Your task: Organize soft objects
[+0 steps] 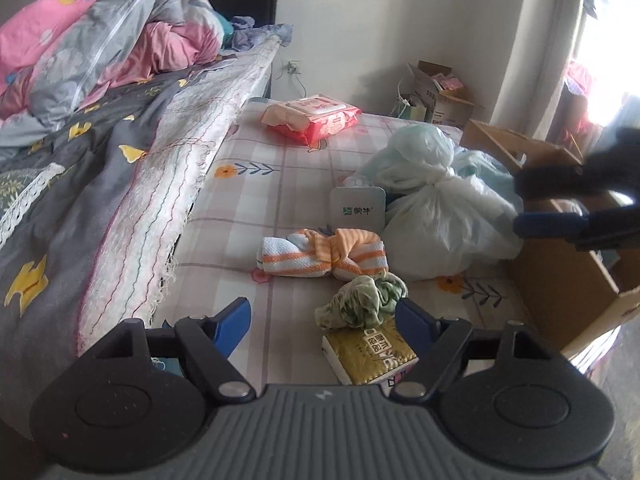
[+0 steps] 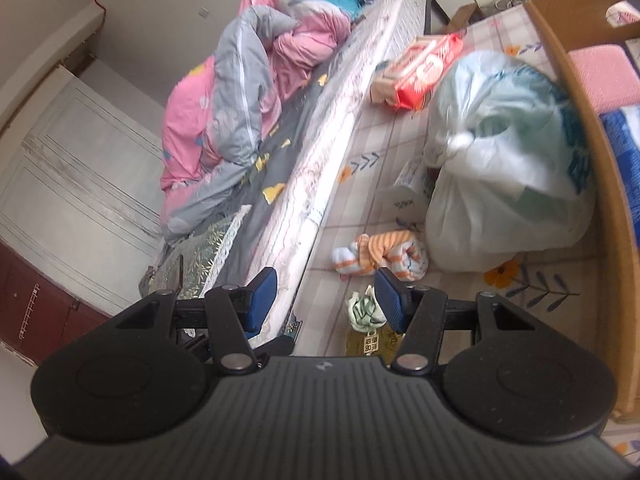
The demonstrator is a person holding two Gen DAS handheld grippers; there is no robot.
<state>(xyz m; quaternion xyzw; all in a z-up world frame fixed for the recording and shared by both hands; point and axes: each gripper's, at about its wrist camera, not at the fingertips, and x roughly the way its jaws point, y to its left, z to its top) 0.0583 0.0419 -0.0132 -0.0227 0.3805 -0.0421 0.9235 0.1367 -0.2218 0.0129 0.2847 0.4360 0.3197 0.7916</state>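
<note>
Left gripper (image 1: pixel 322 316): seen at the bottom of the left wrist view; blue-padded jaws are held wide apart, nothing clamped. The right pad stands just beside the green cloth.
Right gripper (image 2: pixel 326 300): jaws are held partly apart and empty. In the left wrist view it is seen at the right edge (image 1: pixel 560 208), over the cardboard box.
Gold-wrapped tissue pack (image 1: pixel 368 356): laid flat on the mat, nearest the left gripper, between its jaws in the view; also seen in the right wrist view (image 2: pixel 370 342).
Crumpled green patterned cloth (image 1: pixel 362 300): rested on the far edge of the tissue pack, touching it (image 2: pixel 362 308).
Rolled orange-and-white striped towel (image 1: pixel 324 254): laid on the mat just beyond the green cloth, knotted at its middle (image 2: pixel 384 254).
White rounded-corner card with green logo (image 1: pixel 358 210): stood upright behind the towel, leaned against the bag.
Tied translucent white plastic bag (image 1: pixel 436 204): filled and knotted, placed right of the towel, against the box (image 2: pixel 500 168).
Open brown cardboard box (image 1: pixel 560 280): located at the right edge of the mat.
Pale checked floral mat (image 1: pixel 248 200): all the listed soft objects are supported by it, beside the bed.
Red wet-wipe pack (image 1: pixel 312 118): laid at the far end of the mat, well apart from the towel (image 2: pixel 420 68).
Bed with grey patterned cover (image 1: pixel 80 168): located left of the mat; a pink-and-grey quilt (image 1: pixel 116 44) is heaped at its far end.
</note>
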